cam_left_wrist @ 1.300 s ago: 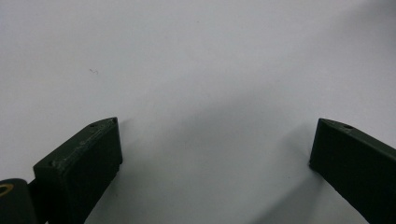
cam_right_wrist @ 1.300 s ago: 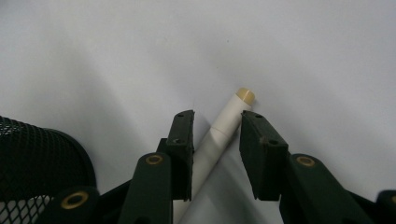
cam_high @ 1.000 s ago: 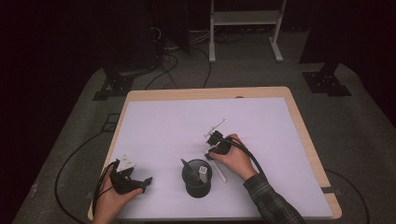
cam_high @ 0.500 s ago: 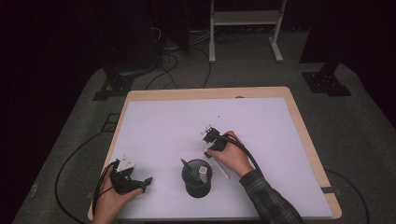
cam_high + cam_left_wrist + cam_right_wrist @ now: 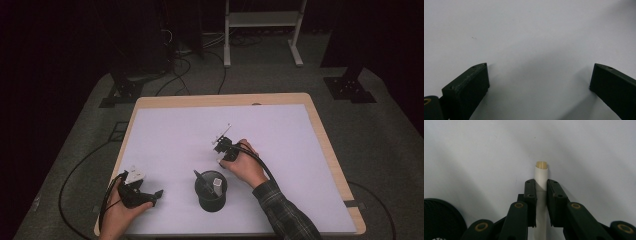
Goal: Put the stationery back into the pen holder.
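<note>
white tabletop (image 5: 300, 150): my right gripper (image 5: 541, 185) just closed on pen (image 5: 541, 173) so it lifts toward cup (image 5: 210, 192); left gripper (image 5: 537, 80) wide, idle.

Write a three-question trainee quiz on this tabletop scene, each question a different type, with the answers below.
1. True or false: the right gripper is shut on the white marker.
2. Multiple choice: the black mesh cup stands
A) between the two hands, near the table's front edge
B) at the far edge of the table
C) on the floor
3. In one word, how do the jaws of the left gripper stand?

Key
1. True: both pads press on the marker's barrel, the jaws having just closed on it.
2. A; two items stand in the cup.
3. Open, with bare table between them.
</note>
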Action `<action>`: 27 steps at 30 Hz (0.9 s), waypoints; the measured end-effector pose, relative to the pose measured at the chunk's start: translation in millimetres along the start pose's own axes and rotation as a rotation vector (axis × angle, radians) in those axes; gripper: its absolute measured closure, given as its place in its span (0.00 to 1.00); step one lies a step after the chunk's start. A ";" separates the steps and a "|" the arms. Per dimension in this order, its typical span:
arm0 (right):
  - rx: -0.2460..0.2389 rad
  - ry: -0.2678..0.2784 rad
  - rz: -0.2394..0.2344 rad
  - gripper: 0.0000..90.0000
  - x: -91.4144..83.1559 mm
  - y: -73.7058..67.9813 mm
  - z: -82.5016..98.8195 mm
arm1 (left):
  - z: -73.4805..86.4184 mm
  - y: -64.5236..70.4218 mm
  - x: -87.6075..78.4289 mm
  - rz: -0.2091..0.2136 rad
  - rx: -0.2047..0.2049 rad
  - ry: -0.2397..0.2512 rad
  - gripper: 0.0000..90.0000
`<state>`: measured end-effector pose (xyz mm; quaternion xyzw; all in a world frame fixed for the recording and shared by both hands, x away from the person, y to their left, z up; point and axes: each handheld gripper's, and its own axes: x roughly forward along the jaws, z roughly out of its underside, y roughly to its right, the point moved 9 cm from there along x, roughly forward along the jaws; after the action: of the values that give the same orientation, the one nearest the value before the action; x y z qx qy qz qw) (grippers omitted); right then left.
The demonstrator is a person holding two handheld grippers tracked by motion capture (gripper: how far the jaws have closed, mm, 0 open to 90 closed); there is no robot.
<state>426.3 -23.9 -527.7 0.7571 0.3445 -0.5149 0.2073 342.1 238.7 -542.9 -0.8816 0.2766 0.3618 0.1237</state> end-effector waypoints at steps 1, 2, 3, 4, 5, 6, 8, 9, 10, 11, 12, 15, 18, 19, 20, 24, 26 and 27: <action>0.000 0.000 0.000 0.87 0.0 0.0 0.0 | 0.0 0.0 0.0 0.000 0.000 0.000 0.02; -0.005 0.000 0.006 0.87 -0.2 -0.6 0.4 | 0.0 0.0 0.0 0.000 0.000 0.000 0.02; -0.007 0.003 0.004 0.87 -0.3 -0.7 0.6 | 0.0 0.0 0.0 0.000 0.000 0.001 0.02; -0.005 0.009 -0.001 0.87 -0.3 -0.4 0.7 | 0.0 0.0 0.0 0.000 0.000 0.000 0.02; -0.005 0.009 -0.001 0.87 -0.3 -0.4 0.7 | 0.0 0.0 0.0 0.000 0.000 0.000 0.02; -0.001 0.015 -0.005 0.87 -0.5 -0.1 1.0 | 0.0 0.0 0.0 0.000 0.000 0.001 0.02; 0.004 0.038 -0.025 0.87 -1.2 1.7 2.0 | 0.0 0.0 0.0 0.001 0.000 0.000 0.02; 0.008 0.042 -0.032 0.87 -1.7 2.0 2.3 | 0.0 0.0 0.0 0.001 0.000 0.000 0.02; 0.008 0.042 -0.032 0.87 -1.7 2.0 2.3 | 0.0 0.0 0.0 0.001 0.000 0.001 0.02; 0.011 0.048 -0.037 0.87 -2.4 2.7 2.4 | 0.0 0.0 0.0 0.001 -0.001 0.001 0.02; 0.014 0.056 -0.044 0.87 -4.3 3.1 2.7 | 0.0 0.0 0.0 0.001 -0.001 0.000 0.02; 0.015 0.073 -0.047 0.87 -8.6 4.2 3.2 | 0.0 0.0 0.0 0.001 0.000 0.000 0.02; 0.020 0.095 -0.053 0.87 -13.9 5.8 4.3 | 0.0 0.0 0.0 0.000 0.000 0.000 0.02; 0.020 0.095 -0.053 0.87 -13.9 5.8 4.3 | 0.0 0.0 0.0 0.000 0.000 0.000 0.02; 0.021 0.110 -0.059 0.87 -18.2 6.1 5.3 | -0.1 -0.3 -0.1 0.000 0.003 0.000 0.02; 0.025 0.144 -0.072 0.87 -28.7 5.8 7.1 | -0.2 0.2 0.2 0.000 -0.003 0.003 0.02; 0.026 0.153 -0.075 0.87 -31.3 5.9 7.3 | -0.2 0.2 0.2 0.000 -0.003 0.003 0.02; 0.029 0.163 -0.079 0.87 -34.2 6.1 7.4 | -0.3 0.2 0.2 0.000 -0.003 0.003 0.02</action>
<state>418.1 -43.5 -499.3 0.7851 0.3825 -0.4644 0.1471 342.2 238.3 -542.8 -0.8824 0.2762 0.3608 0.1219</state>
